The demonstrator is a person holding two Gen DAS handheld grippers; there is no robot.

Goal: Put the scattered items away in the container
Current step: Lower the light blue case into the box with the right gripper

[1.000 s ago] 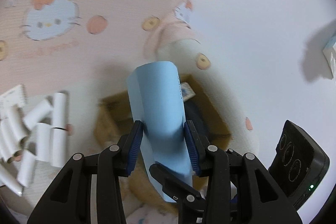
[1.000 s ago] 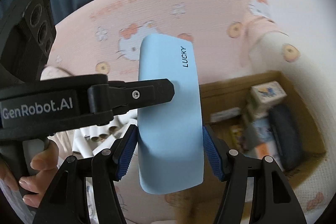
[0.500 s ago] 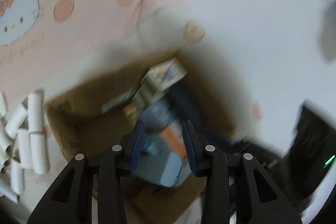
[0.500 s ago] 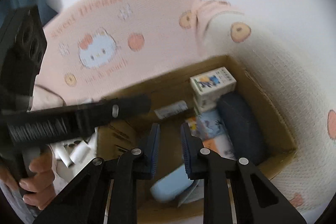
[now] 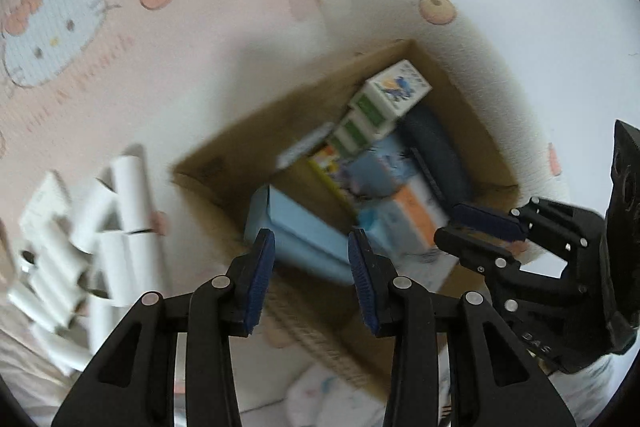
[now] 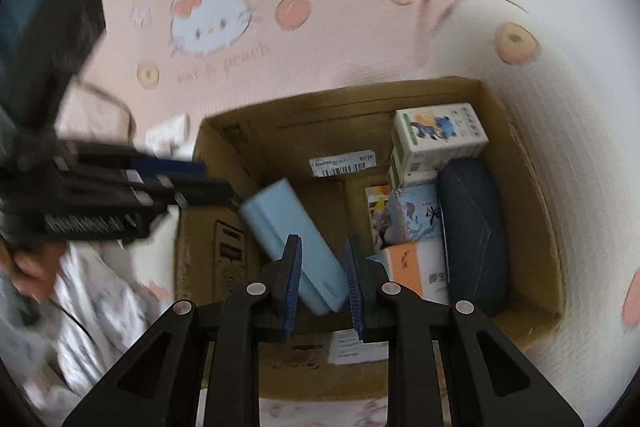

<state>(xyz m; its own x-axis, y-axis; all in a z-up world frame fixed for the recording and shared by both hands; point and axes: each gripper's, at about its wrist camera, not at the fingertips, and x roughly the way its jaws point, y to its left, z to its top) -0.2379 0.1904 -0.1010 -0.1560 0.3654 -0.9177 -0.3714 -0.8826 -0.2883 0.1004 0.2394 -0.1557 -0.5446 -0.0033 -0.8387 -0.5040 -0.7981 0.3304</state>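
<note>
Light-blue case (image 6: 294, 247): lay tilted inside the cardboard box (image 6: 532, 187), leaning against its left wall, beside the stacked cartons (image 6: 438, 135).
Right gripper (image 6: 322, 283): hung over the box with its jaws nearly together and nothing between the pads; the case lay below and beyond them, apart.
Left gripper (image 5: 310, 279): stood half open, empty, above the box's near edge, the case (image 5: 300, 235) beneath it.
White tubes (image 5: 100, 235): lay heaped on the pink bedding (image 5: 192, 27), left of the box.
</note>
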